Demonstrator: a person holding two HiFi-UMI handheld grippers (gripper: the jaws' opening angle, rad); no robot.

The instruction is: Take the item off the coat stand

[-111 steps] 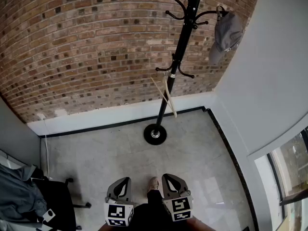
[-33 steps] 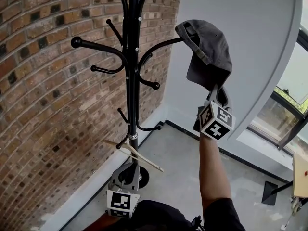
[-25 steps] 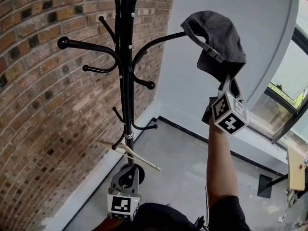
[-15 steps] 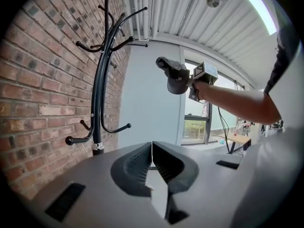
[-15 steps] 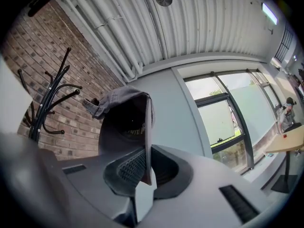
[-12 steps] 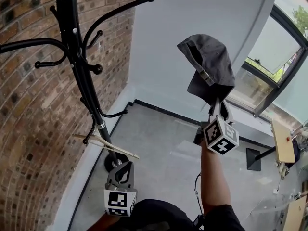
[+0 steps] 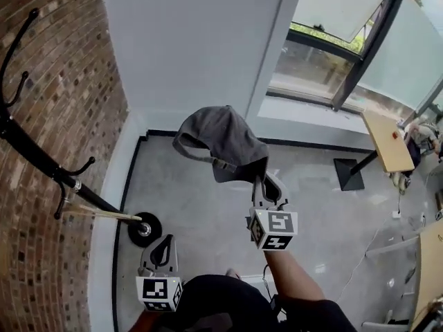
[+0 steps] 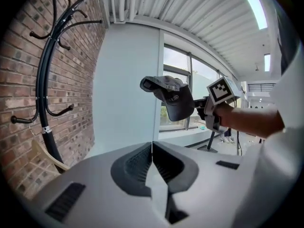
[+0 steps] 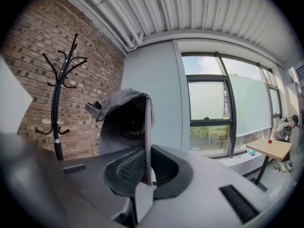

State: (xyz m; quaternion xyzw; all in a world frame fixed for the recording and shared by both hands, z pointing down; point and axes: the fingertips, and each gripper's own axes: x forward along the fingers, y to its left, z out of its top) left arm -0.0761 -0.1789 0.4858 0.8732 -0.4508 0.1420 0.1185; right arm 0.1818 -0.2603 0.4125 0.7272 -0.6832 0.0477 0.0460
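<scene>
grey fabric made up the cap (image 7: pixel 225 140), which hung in the middle of the head view, well apart from the coat stand (image 7: pixel 38 161) at the left edge of the frame beside the brick wall (image 7: pixel 62 68). none of the stand's hooks touched the cap. its crown pointed to the upper left and its back strap ran across the side facing the camera.

the right gripper (image 7: pixel 265 183) sat just below the cap at centre frame, raised on a bare forearm. its 2 jaws were pinched almost together on the thin edge of the brim. in the right gripper view that edge ran straight down between the ribbed pads, and the cap's dark inside faced the camera.

the left gripper (image 7: pixel 163 242) was in the lower left of the head view, near the stand's round base (image 7: pixel 144 229). its 2 jaws were pressed together with nothing between them.

a pale wooden bar (image 7: pixel 104 214) lay across the lower part of the stand's pole. a window (image 7: pixel 325 33) filled the upper right, and a wooden table (image 7: pixel 387 140) stood at the right edge on the grey floor (image 7: pixel 208 220).
</scene>
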